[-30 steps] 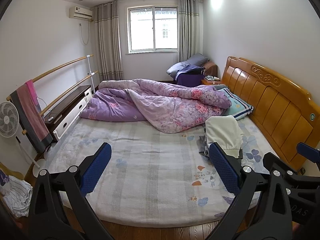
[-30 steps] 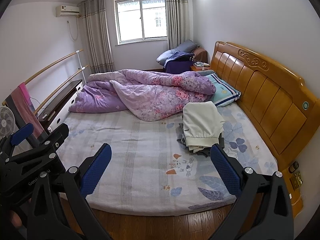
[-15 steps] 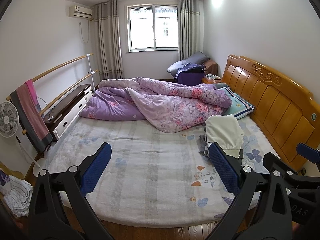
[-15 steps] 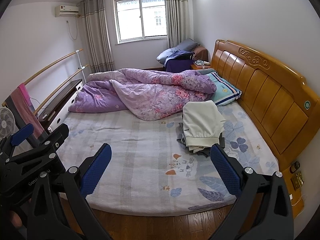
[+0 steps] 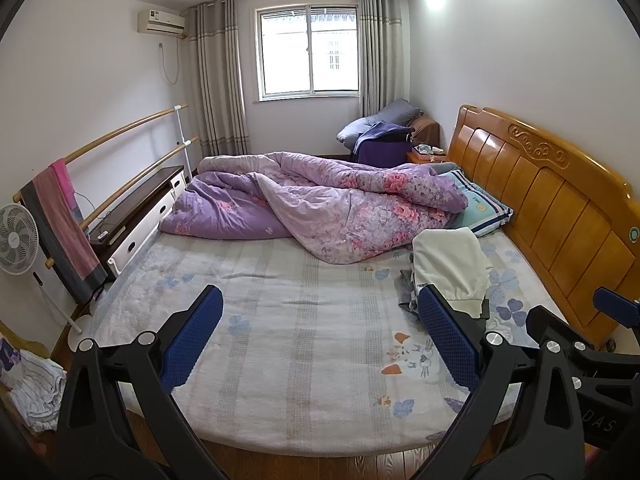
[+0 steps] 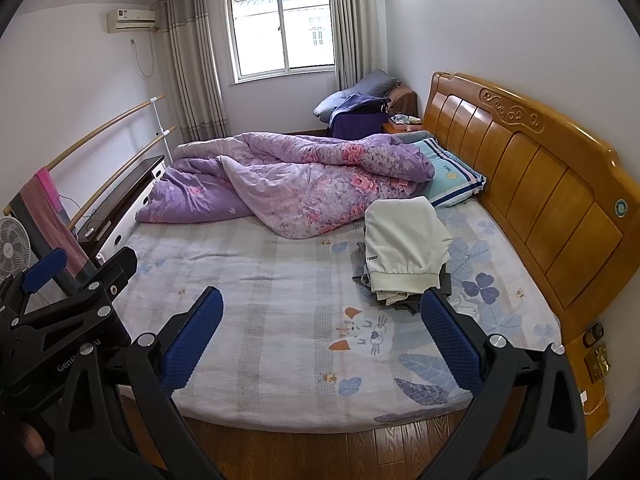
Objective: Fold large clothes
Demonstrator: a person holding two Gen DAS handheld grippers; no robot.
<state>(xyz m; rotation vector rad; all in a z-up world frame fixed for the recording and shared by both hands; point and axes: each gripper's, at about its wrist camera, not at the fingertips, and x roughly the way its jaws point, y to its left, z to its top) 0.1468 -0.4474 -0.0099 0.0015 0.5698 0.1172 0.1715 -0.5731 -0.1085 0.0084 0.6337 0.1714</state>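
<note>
While both tongs hang above the wooden floor at the foot of the bed, neither touches any cloth. Left tongs are spread wide, their blue pads far apart with nothing between them; right tongs are spread just as wide and likewise hold nothing. In the right wrist view the left tongs' black frame shows at the left edge, beside the right tongs. A pile of clothes lies on the sheet near the headboard, a cream garment on top with darker grey pieces under it, well apart from both tongs. Just beyond the pile, a crumpled purple quilt stretches across the far half of the bed, partly over a striped pillow. At the left wall a towel drapes over a rail, with a fan beside it.
</note>
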